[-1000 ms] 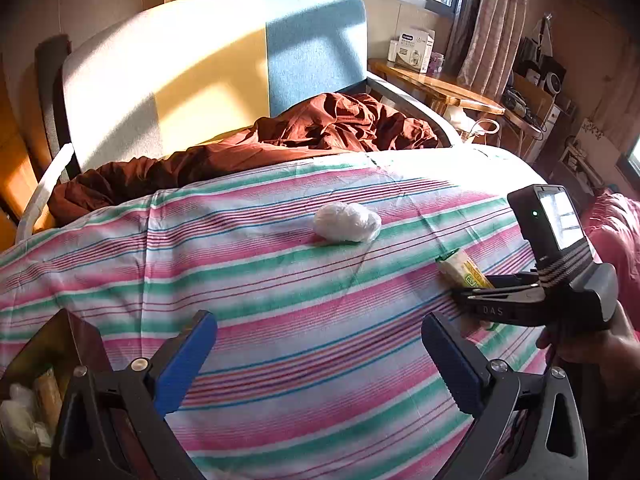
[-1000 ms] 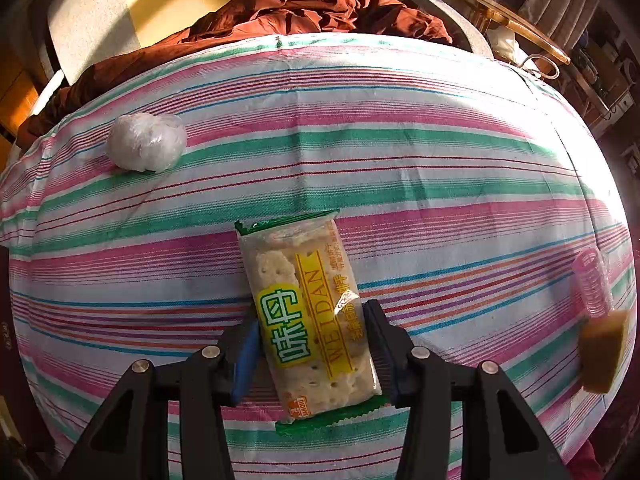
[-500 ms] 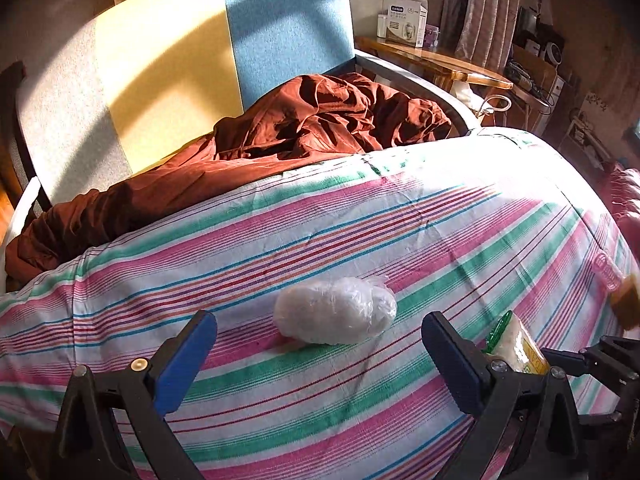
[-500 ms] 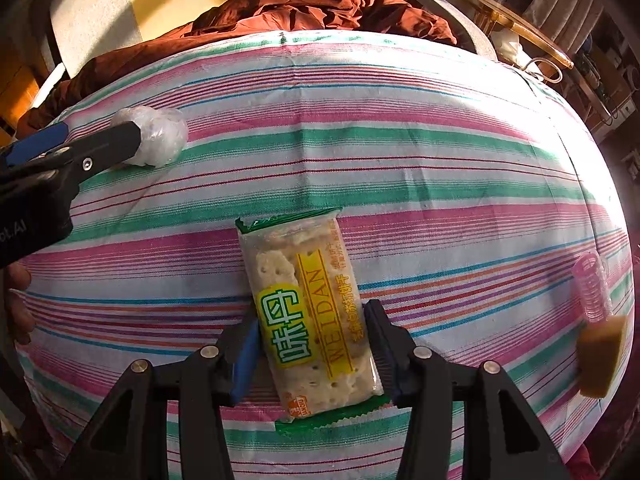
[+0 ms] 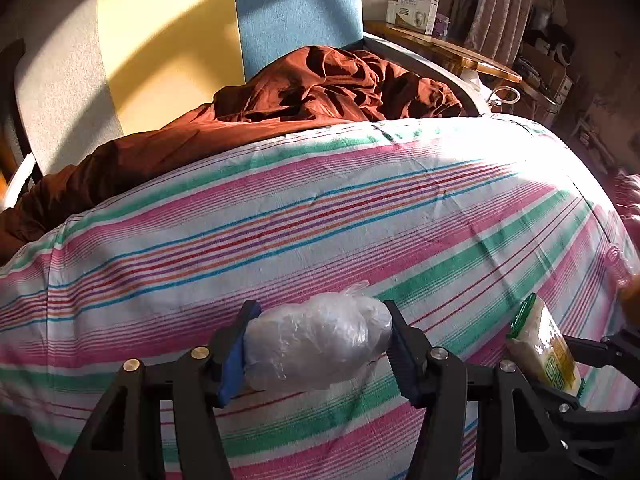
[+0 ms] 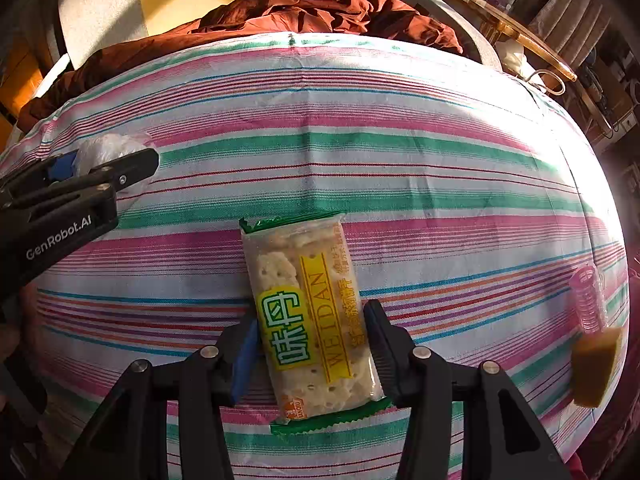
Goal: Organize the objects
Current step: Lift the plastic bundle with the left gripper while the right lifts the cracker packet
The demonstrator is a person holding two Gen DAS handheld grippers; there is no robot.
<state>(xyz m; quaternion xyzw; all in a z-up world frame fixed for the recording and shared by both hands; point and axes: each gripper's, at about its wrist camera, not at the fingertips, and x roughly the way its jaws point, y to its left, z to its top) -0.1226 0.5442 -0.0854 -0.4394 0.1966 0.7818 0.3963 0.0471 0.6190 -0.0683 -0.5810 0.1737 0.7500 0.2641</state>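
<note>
A white bundle wrapped in clear plastic point(image 5: 320, 344) lies on the striped bed sheet point(image 5: 360, 208). My left gripper point(image 5: 320, 320) has one finger at each end of it, jaws closing, pads touching the wrap. In the right wrist view the same bundle point(image 6: 108, 146) peeks out past the left gripper's fingers point(image 6: 136, 166) at the left edge. A cracker packet point(image 6: 296, 264) with green ends and a yellow label lies lengthwise in my right gripper point(image 6: 310, 320), which is shut on its lower half. That packet point(image 5: 544, 344) also shows at the lower right of the left wrist view.
A pink hair roller point(image 6: 588, 300) and a yellow-brown sponge block point(image 6: 596, 368) sit near the sheet's right edge. A rumpled brown blanket point(image 5: 320, 88) lies against the yellow, blue and grey headboard point(image 5: 168, 48). A wooden side table point(image 5: 440, 44) carries a white box.
My left gripper moved forward and down over the white bundle, then its jaws came in from wide open to the bundle's ends. The right gripper kept still on the cracker packet.
</note>
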